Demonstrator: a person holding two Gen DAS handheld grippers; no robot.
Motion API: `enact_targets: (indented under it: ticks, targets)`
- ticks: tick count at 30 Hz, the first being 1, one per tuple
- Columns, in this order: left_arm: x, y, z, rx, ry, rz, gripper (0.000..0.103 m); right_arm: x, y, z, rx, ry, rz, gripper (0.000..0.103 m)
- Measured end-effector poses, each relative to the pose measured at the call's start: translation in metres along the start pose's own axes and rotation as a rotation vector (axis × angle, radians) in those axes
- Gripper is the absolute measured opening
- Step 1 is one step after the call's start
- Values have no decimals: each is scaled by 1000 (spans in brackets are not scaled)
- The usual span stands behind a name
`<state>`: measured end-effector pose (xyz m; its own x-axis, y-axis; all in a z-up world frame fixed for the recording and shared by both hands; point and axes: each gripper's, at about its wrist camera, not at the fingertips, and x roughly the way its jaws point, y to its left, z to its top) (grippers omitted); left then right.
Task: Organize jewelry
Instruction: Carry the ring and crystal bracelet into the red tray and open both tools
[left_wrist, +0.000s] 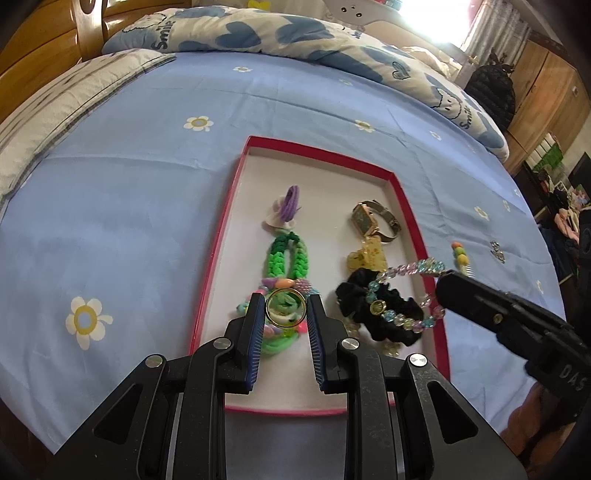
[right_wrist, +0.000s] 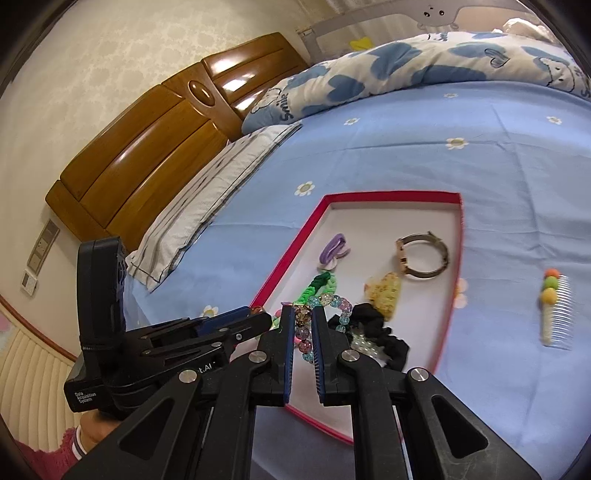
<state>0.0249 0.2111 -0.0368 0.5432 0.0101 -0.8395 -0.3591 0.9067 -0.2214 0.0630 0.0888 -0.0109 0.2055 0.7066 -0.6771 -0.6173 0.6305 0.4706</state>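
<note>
My left gripper (left_wrist: 285, 306) is shut on a thin gold ring (left_wrist: 286, 291), held upright between its blue pads over the near end of the red-rimmed tray (left_wrist: 317, 149). My right gripper (right_wrist: 303, 314) is shut on a pastel beaded bracelet (right_wrist: 334, 301), which dangles above the black scrunchie (right_wrist: 384, 332). In the left wrist view the right gripper (left_wrist: 445, 286) comes in from the right with the bracelet (left_wrist: 402, 271) looped below it. The left gripper (right_wrist: 264, 319) sits just left of the right one.
The tray (right_wrist: 391, 194) also holds a purple hair tie (left_wrist: 290, 195), a green braided band (left_wrist: 286, 258), a watch (left_wrist: 373, 219) and a yellow claw clip (left_wrist: 365, 256). A comb with coloured balls (right_wrist: 554, 310) and a small silvery piece (left_wrist: 497, 251) lie on the blue sheet to the right.
</note>
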Motion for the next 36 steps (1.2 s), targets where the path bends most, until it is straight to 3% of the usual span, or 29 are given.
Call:
enact_targets:
  ticks: [10,30,36]
  targets:
    - [25,0,2,1,33,9,21,20,-41,-16,64,62,-88,9]
    - [37,3,4,10,62,5,21,31,-54,-20,105,93,-91,14]
    - [36,3,5,6,65,-4,24,32,-57,-19,118,100,-89,23]
